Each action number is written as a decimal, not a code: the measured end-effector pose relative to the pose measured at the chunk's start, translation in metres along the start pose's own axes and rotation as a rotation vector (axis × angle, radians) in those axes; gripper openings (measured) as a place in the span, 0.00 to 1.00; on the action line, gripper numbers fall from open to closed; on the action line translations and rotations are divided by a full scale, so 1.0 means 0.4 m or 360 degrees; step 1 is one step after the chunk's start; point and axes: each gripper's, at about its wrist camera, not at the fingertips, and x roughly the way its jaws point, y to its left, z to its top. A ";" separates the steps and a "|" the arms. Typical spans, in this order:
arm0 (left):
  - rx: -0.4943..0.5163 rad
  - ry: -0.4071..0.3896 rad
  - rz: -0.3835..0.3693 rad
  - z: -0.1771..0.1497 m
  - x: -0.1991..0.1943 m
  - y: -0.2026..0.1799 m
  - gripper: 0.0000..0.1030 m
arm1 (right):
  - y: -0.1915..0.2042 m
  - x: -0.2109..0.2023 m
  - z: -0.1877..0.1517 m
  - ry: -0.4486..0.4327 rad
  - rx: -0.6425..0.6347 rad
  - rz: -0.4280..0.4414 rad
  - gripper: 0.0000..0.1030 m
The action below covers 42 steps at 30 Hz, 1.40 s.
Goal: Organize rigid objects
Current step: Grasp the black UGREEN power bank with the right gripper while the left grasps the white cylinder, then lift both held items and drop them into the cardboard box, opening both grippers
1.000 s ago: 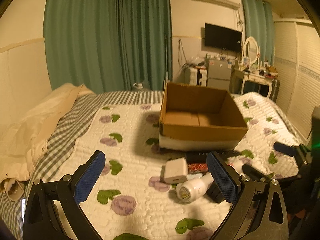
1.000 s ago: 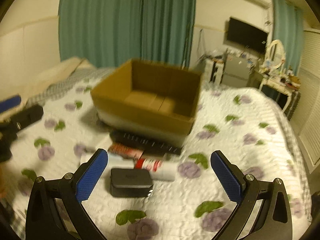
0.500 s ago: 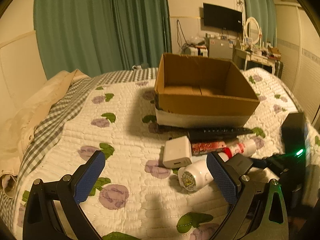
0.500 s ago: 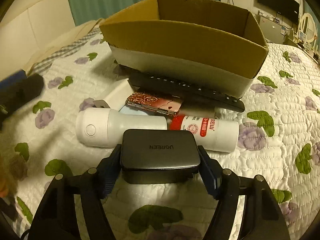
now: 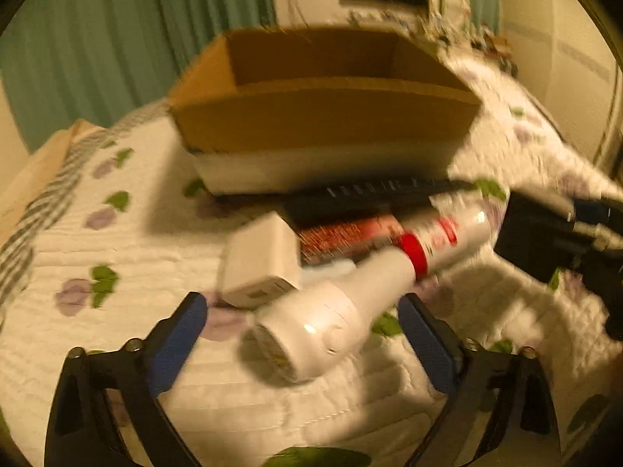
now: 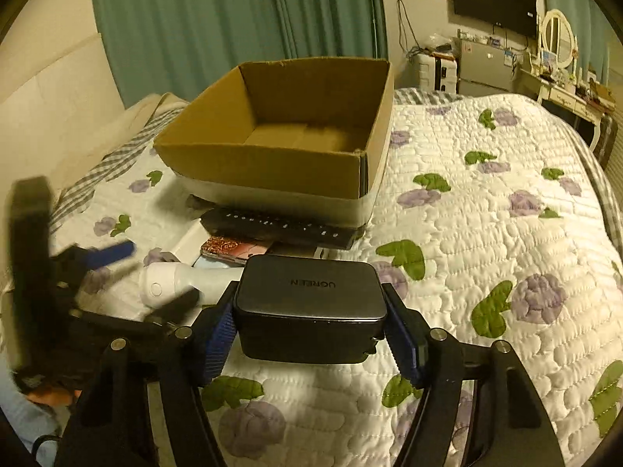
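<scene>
My right gripper [image 6: 309,336] is shut on a black UGREEN charger [image 6: 309,303] and holds it above the quilt, short of the open cardboard box [image 6: 272,163]. My left gripper [image 5: 303,334] is open, its jaws on either side of a white flashlight-like device [image 5: 323,319] lying on the quilt. Beside that device lie a white adapter [image 5: 261,260], a red-and-white tube [image 5: 444,241], a red patterned case [image 5: 342,237] and a black remote [image 5: 373,190]. The box [image 5: 323,116] stands behind them.
The floral quilt [image 6: 486,233] covers the bed. A checked blanket and cream bedding [image 6: 97,163] lie at the left. A dresser with a mirror [image 6: 557,58] and a TV stand by the far wall. Green curtains hang behind the box.
My right gripper has lifted the black charger off the quilt. My left gripper has moved forward and down, so the white device now lies between its open jaws.
</scene>
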 end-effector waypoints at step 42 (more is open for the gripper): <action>-0.0091 -0.0411 0.0114 0.438 -0.098 0.118 0.60 | 0.052 -0.043 0.433 -0.0402 -0.0318 -0.0120 0.66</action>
